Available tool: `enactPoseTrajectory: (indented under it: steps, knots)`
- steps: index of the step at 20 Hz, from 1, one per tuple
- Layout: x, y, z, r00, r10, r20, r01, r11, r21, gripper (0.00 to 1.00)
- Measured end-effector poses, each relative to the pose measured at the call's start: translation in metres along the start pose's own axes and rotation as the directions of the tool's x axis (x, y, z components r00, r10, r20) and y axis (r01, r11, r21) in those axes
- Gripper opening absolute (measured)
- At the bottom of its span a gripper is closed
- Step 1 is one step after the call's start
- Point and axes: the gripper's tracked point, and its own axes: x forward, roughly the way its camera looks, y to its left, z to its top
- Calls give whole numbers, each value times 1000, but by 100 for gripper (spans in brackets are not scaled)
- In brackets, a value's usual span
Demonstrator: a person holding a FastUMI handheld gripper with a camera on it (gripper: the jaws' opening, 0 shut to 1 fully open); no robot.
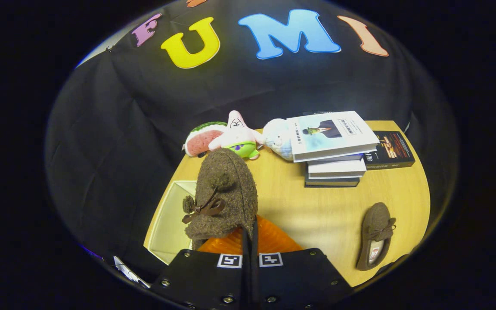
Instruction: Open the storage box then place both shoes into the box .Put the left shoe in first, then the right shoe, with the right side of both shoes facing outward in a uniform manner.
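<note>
A brown fuzzy shoe (224, 196) with a brown bow hangs in the air just ahead of my gripper (250, 232), toe pointing away, its collar pinched between the fingers, which stand almost together. Below it to the left lies an open white storage box (168, 219) on the wooden table (317, 211). A second matching brown shoe (376, 236) lies flat on the table off to the right of the fingers, its opening facing up.
A stack of books (333, 148) and a dark book (389, 150) sit at the table's far right. Plush toys line the far edge: a watermelon slice (203, 138), a pink star figure (236, 135) and a white one (277, 137).
</note>
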Motion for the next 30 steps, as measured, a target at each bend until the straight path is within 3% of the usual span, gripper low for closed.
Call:
enactPoseTrajectory:
  steps: [5,9,21,30]
  knots:
    - [29,61,-10,996,58,-63,-58,998,6,0]
    - [67,97,-37,988,51,-145,-47,998,31,0]
    - [174,116,-108,940,-125,-316,144,989,38,0]
    - [214,109,-153,901,-229,-370,246,969,0,1]
